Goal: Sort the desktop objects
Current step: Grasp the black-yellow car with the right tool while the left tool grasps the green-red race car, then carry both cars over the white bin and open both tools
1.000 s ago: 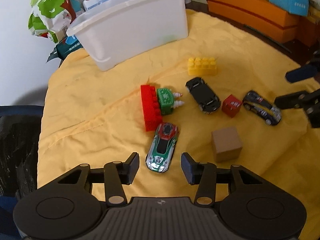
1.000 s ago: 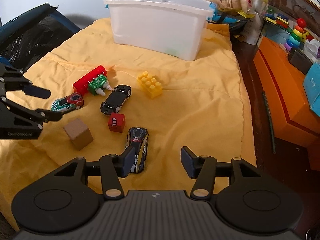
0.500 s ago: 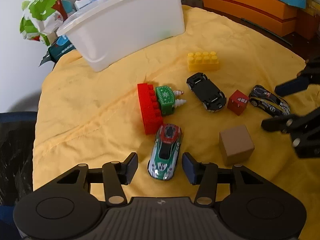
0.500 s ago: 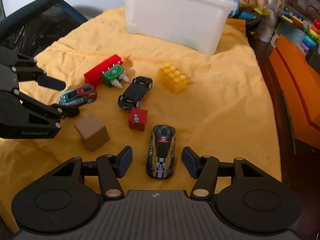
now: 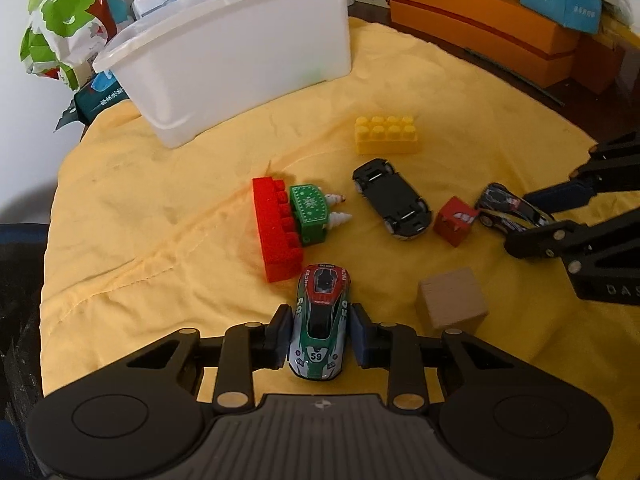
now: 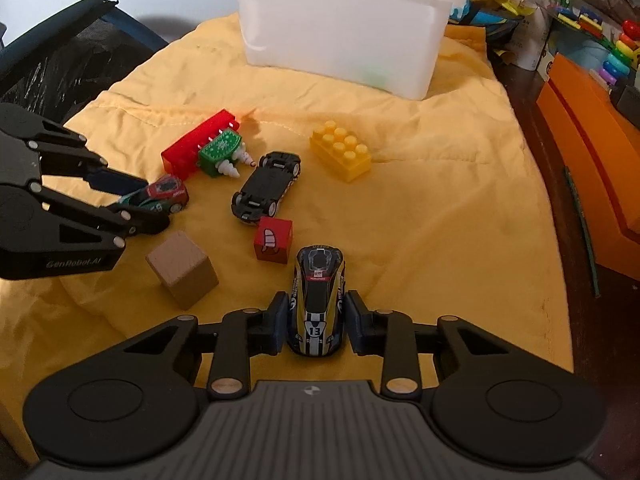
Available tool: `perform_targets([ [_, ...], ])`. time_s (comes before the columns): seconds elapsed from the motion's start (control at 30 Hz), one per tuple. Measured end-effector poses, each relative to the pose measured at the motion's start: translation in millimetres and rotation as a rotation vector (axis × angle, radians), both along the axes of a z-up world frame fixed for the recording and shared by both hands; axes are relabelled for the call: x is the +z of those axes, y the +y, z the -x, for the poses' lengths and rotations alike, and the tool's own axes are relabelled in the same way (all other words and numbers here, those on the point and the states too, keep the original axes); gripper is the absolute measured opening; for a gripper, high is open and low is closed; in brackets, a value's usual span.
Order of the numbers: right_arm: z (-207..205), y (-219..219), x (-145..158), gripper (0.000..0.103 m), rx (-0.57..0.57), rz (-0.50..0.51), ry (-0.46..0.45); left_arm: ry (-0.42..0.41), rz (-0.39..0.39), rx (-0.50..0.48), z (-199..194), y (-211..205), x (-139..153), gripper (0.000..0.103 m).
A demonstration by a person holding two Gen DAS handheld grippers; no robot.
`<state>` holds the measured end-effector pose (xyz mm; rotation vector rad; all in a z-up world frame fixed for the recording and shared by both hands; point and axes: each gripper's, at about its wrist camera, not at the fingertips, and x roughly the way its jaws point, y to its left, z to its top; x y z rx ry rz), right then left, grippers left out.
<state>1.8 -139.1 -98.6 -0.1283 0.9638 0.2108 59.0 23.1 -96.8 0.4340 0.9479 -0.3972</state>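
My left gripper (image 5: 319,336) is shut on a green, red and silver toy car numbered 59 (image 5: 320,320) that rests on the yellow cloth (image 5: 160,248). My right gripper (image 6: 317,322) is shut on a black and yellow toy car numbered 13 (image 6: 318,300). An upturned black car (image 6: 266,188), a small red cube (image 6: 273,239), a wooden cube (image 6: 182,274), a yellow brick (image 6: 341,155), a red brick (image 6: 196,145) and a green toy with white cones (image 6: 222,152) lie between them. A white bin (image 6: 340,24) stands at the far end.
Orange boxes (image 5: 480,28) and toy clutter line the right side beyond the cloth's edge. Snack bags (image 5: 64,32) sit behind the bin on the left. A dark chair (image 6: 60,60) stands at the cloth's left edge.
Both grippers moved forward and closed: the left around the green car, the right around the black and yellow car. Before, both were open with the cars ahead of the fingers.
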Motion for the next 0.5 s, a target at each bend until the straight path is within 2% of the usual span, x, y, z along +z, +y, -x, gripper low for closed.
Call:
perform_targets([
  [0.3, -2.1, -11.6, 32.8, 0.033, -0.008, 0.012, -0.090, -0.110, -0.008, 0.003, 2.5, -3.0, 44.9, 0.034],
  [0.5, -19.7, -17.3, 61.1, 0.033, 0.012, 0.028, -0.171, -0.178, 0.012, 0.017, -19.2, -5.0, 77.0, 0.034],
])
